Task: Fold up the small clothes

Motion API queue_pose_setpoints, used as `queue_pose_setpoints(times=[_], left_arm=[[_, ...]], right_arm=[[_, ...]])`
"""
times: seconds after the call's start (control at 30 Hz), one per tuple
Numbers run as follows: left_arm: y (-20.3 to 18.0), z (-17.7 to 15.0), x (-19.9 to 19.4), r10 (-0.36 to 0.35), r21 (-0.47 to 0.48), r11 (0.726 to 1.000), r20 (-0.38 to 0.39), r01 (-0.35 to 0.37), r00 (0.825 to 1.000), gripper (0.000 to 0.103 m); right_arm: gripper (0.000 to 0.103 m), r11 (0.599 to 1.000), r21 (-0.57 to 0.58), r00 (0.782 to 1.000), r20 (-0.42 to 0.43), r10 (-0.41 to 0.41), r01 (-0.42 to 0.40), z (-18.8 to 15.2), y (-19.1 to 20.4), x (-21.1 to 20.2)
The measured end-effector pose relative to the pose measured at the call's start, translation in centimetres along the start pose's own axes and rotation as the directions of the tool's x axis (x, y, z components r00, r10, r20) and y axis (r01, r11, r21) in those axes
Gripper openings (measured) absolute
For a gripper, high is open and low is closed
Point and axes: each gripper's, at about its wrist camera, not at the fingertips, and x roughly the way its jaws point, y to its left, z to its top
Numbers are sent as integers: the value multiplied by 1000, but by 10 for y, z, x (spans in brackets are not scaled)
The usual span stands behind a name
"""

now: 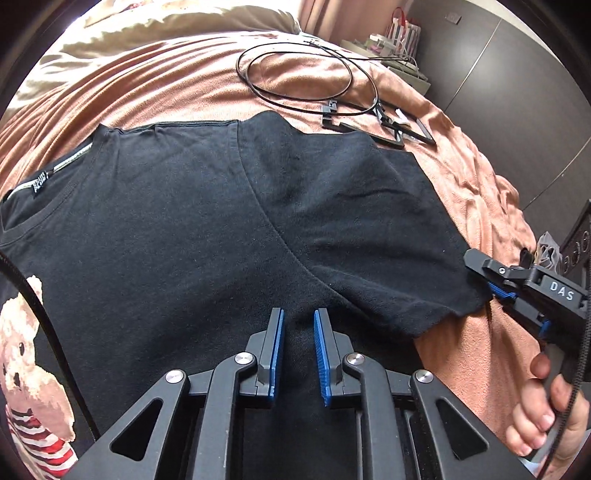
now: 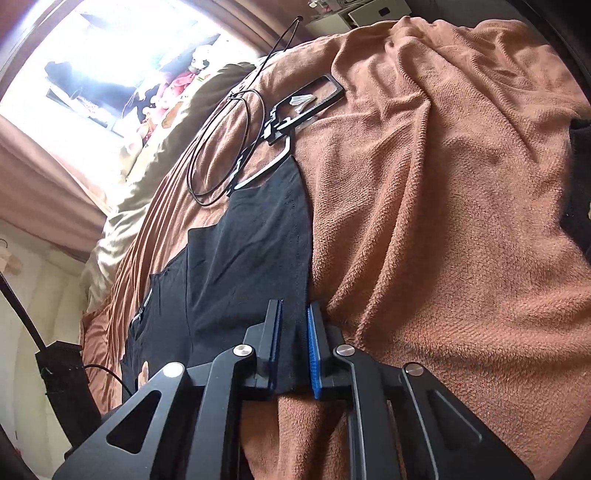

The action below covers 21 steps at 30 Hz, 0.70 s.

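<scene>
A black T-shirt [image 1: 192,221] with a teddy bear print [image 1: 26,354] lies flat on a brown blanket [image 1: 177,74]. My left gripper [image 1: 299,314] hovers over the shirt near the armpit, jaws a little apart with nothing between them. My right gripper [image 2: 295,308] has the sleeve hem [image 2: 291,332] between its blue pads, jaws narrowly apart around the cloth. In the left wrist view the right gripper [image 1: 484,277] sits at the sleeve's [image 1: 388,236] outer edge, held by a hand.
A coiled black cable [image 1: 295,70] and black clothes hangers [image 1: 388,125] lie on the blanket beyond the sleeve. A beige pillow [image 1: 166,26] lies at the head of the bed. Dark wardrobe doors [image 1: 517,81] stand to the right.
</scene>
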Motion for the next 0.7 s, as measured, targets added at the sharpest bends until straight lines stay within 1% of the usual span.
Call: queue_pose_setpoints(times=[0.03, 0.1, 0.3, 0.57, 0.7], left_arm=[[0, 0, -1, 1, 1, 1000, 3, -1, 1000, 17], [0, -1, -1, -1, -1, 1000, 0, 1, 1000, 16], [2, -3, -8, -23, -15, 1000, -8, 23, 1000, 16], [9, -4, -38, -26, -34, 999, 18, 27, 999, 16], [15, -4, -56, -19, -44, 999, 32, 21, 999, 16]], right_arm=[[2, 1000, 4, 1000, 0, 10, -10, 0, -1, -1], [1, 1000, 6, 1000, -2, 30, -30, 0, 1, -5], [0, 995, -28, 995, 4, 96, -96, -5, 15, -20], [0, 984, -43, 985, -11, 172, -172, -23, 34, -25], [0, 978, -20, 979, -14, 205, -205, -33, 37, -21]])
